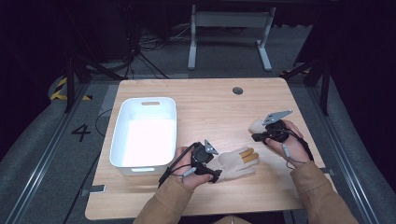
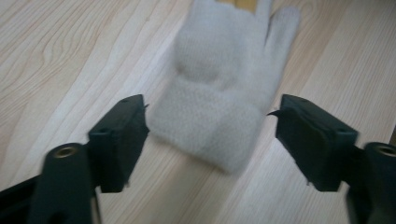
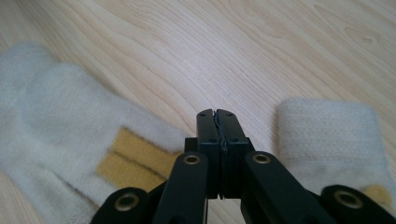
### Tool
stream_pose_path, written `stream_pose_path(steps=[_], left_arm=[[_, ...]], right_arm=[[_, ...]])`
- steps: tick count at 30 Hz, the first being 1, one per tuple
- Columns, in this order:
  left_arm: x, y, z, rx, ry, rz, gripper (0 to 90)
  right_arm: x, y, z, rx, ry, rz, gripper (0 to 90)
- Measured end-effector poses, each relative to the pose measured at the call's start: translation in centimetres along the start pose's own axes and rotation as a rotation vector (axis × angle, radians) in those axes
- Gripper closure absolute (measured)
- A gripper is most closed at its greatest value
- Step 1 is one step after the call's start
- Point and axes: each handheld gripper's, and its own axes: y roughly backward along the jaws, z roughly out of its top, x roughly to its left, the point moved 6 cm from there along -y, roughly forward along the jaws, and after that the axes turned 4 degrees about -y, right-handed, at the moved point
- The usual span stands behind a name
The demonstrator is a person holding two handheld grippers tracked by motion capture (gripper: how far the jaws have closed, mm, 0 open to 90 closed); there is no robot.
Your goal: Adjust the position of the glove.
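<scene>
Left tool [image 2: 212, 135] is spread wide around the cuff of the glove [image 2: 224, 88] lying flat on the table [image 2: 70, 56], so I should push lower, then squeeze the soft cuff.

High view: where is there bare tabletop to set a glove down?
Bare wood lies across the far half of the table, from the white bin to the round grommet hole, and along the near edge between the sleeves. It is crowded mid-right: one glove by the left gripper, another glove by the right gripper.
</scene>
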Motion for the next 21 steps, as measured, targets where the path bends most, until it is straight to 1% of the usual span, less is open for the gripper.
stream_pose_path(steps=[1,2,3,6,7,8,10,11,12,13,14,15,16,18,19,20,21], left_arm=[[0.1,0.2,-0.1,0.021,-0.007,0.005,28.9],[0.1,0.2,-0.1,0.021,-0.007,0.005,29.7],[0.1,0.4,-0.2,0.028,-0.010,-0.003,30.7],[0.1,0.7,-0.3,0.018,-0.017,-0.016,30.0],[0.1,0.8,-0.3,0.008,-0.021,-0.018,30.0],[0.2,0.9,-0.4,-0.009,-0.031,-0.027,27.6],[0.2,0.9,-0.5,-0.011,-0.035,-0.033,26.7],[0.2,1.1,-0.6,-0.004,-0.041,-0.041,26.8],[0.2,1.1,-0.6,-0.004,-0.041,-0.041,26.9],[0.2,1.1,-0.7,0.005,-0.042,-0.051,26.9],[0.1,1.1,-0.6,0.004,-0.044,-0.061,27.3],[0.0,1.1,-0.7,0.005,-0.048,-0.069,27.6],[-0.1,1.1,-0.7,0.009,-0.051,-0.074,27.7],[-0.1,0.8,-0.8,0.019,-0.074,-0.077,27.5],[-0.1,0.5,-1.1,0.038,-0.126,-0.076,27.6],[-0.1,0.5,-1.1,0.038,-0.126,-0.076,28.1],[-0.4,0.3,-1.2,0.044,-0.128,-0.099,27.8]], right_arm=[[0.0,-0.1,0.0,-0.001,0.000,0.001,90.0],[0.0,-0.1,0.0,-0.001,0.000,0.001,90.0],[0.2,-0.2,-0.1,-0.001,0.001,0.013,90.0],[0.3,-0.4,-0.1,0.001,0.004,0.015,90.0],[0.3,-0.6,-0.1,0.004,0.008,0.017,90.0],[0.4,-0.9,-0.2,0.014,0.019,0.020,90.0],[0.4,-1.0,-0.3,0.017,0.027,0.022,90.0],[0.5,-1.3,-0.3,0.010,0.022,0.040,90.0],[0.5,-1.3,-0.3,0.010,0.022,0.040,90.0],[0.7,-1.5,-0.2,0.000,0.020,0.049,90.0],[0.8,-1.7,-0.2,-0.010,0.014,0.064,90.0],[1.4,-2.3,-0.1,-0.035,-0.008,0.117,90.0],[1.6,-2.7,0.0,-0.050,-0.015,0.144,90.0],[1.9,-3.0,0.0,-0.050,-0.015,0.152,90.0],[2.3,-3.5,0.1,-0.042,-0.001,0.135,90.0],[2.5,-3.7,0.2,-0.043,0.008,0.134,90.0],[2.7,-3.8,0.2,-0.040,0.017,0.127,90.0]])
